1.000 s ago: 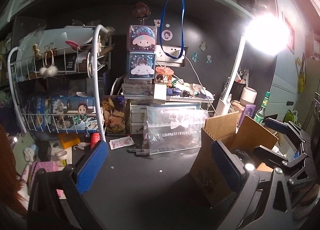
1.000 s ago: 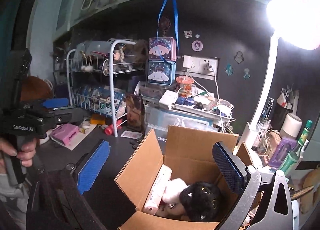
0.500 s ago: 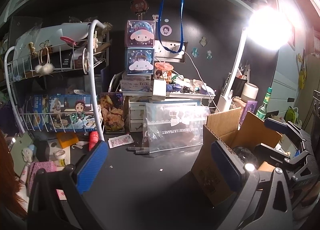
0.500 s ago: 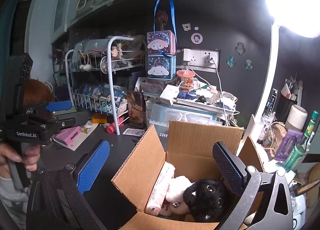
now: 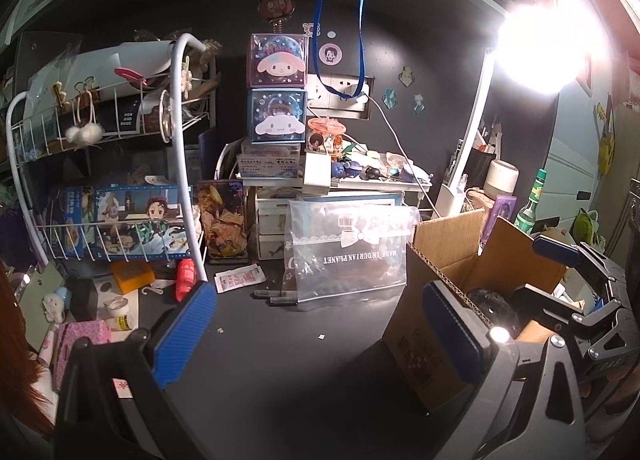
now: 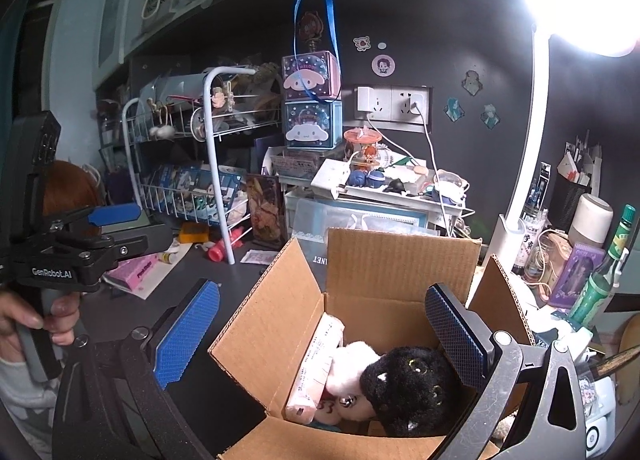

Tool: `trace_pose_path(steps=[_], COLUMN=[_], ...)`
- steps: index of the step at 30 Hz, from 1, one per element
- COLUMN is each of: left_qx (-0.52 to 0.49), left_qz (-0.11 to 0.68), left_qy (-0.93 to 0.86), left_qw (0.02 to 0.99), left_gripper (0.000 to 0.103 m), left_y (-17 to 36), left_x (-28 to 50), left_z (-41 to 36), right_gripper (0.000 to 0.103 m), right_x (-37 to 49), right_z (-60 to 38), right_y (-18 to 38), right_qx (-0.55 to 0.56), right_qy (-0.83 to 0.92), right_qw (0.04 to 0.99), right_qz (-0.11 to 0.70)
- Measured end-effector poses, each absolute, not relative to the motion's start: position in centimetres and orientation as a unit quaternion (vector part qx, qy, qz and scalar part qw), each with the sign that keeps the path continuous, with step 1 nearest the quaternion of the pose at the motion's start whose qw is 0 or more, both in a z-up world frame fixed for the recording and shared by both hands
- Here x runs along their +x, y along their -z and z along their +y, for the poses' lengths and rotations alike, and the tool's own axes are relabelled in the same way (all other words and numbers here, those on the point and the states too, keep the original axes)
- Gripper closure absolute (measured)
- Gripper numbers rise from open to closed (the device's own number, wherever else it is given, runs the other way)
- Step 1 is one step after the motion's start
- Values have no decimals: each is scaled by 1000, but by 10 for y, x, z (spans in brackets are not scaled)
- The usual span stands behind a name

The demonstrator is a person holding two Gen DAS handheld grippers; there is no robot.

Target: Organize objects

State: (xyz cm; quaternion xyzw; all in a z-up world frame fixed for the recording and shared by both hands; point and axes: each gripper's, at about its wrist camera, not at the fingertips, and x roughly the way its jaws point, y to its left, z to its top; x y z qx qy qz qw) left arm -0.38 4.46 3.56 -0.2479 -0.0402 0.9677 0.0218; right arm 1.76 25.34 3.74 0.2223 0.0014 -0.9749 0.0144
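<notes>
An open cardboard box (image 6: 400, 260) stands on the dark desk (image 5: 280, 360). Inside it lie a black plush cat (image 6: 408, 388), a white plush (image 6: 352, 364) and a pink packet (image 6: 316, 368). My right gripper (image 6: 320, 334) hangs open over the box with nothing between its blue pads. The left gripper (image 5: 320, 336) is open and empty above bare desk, left of the box (image 5: 448, 260). A hand (image 6: 24, 320) holds the left gripper (image 6: 120, 225). The right gripper (image 5: 548, 272) shows beyond the box.
A clear zip bag (image 5: 348, 256) leans on stacked drawers behind the box. A white wire rack (image 5: 100, 179) stands at the left, with a red bottle (image 5: 185, 278), an orange item (image 5: 132, 276) and a pink box (image 5: 80, 336) near it. At the right are a lamp (image 6: 516, 195) and a green bottle (image 6: 600, 280).
Both views have drifted only slightly. The grippers stay open and nothing was picked up or let go.
</notes>
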Motion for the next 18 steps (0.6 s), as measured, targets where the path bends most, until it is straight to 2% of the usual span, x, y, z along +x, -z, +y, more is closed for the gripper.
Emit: trace_pose_path(steps=[18], left_qx=[-248], left_qz=[-31], left_qy=[-968], left_qw=[24], left_gripper=[1], left_y=[-36], left_x=[-5], left_z=[46], right_gripper=[0], right_x=[22], right_z=[255], right_y=[-37], right_qx=[219], right_qy=[976], right_qw=[5], right_qz=[-8])
